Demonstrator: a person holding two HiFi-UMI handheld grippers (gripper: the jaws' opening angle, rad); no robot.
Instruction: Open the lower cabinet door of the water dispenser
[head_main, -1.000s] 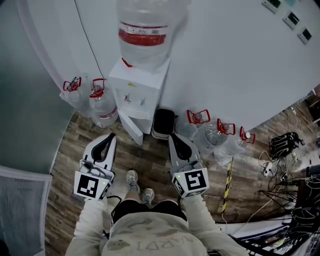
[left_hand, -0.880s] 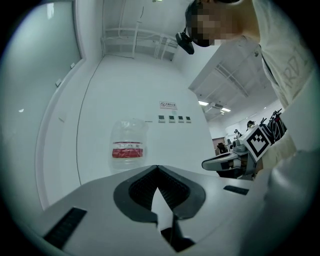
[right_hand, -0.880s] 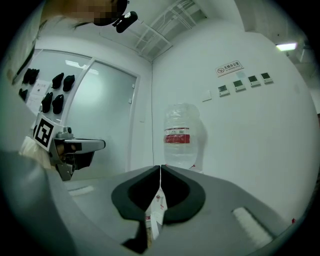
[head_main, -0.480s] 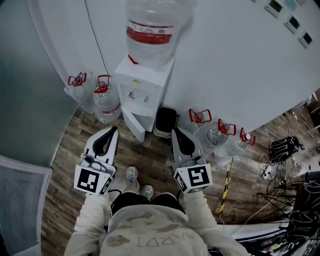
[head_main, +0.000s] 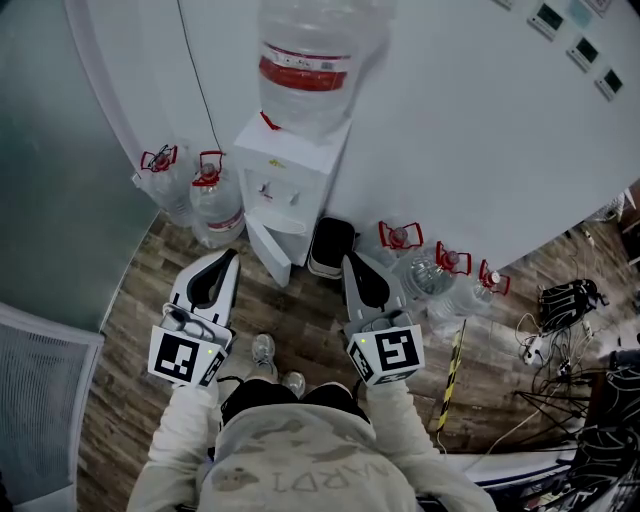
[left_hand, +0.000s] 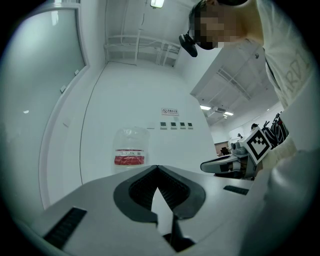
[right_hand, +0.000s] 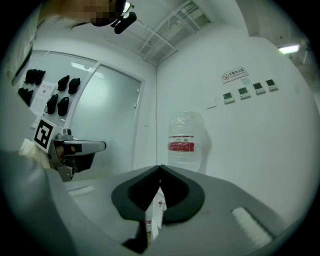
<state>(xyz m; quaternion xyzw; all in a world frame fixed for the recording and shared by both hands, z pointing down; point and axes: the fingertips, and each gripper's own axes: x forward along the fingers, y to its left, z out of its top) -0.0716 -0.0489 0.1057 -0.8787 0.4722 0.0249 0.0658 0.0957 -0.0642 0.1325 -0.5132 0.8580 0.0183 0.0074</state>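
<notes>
Your left gripper (head_main: 227, 257) and right gripper (head_main: 351, 263), jaws shut and empty, hang back: the lower cabinet door (head_main: 268, 252) already stands ajar.

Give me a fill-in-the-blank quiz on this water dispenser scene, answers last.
The big clear plastic bottle atop the white water dispenser wears a ___ label. The dispenser's white lower cabinet door stands ___. In the head view, the black rectangular bin sits to the dispenser's ___. The left gripper and right gripper each hold ___.
Answers: red; open; right; nothing.
</notes>
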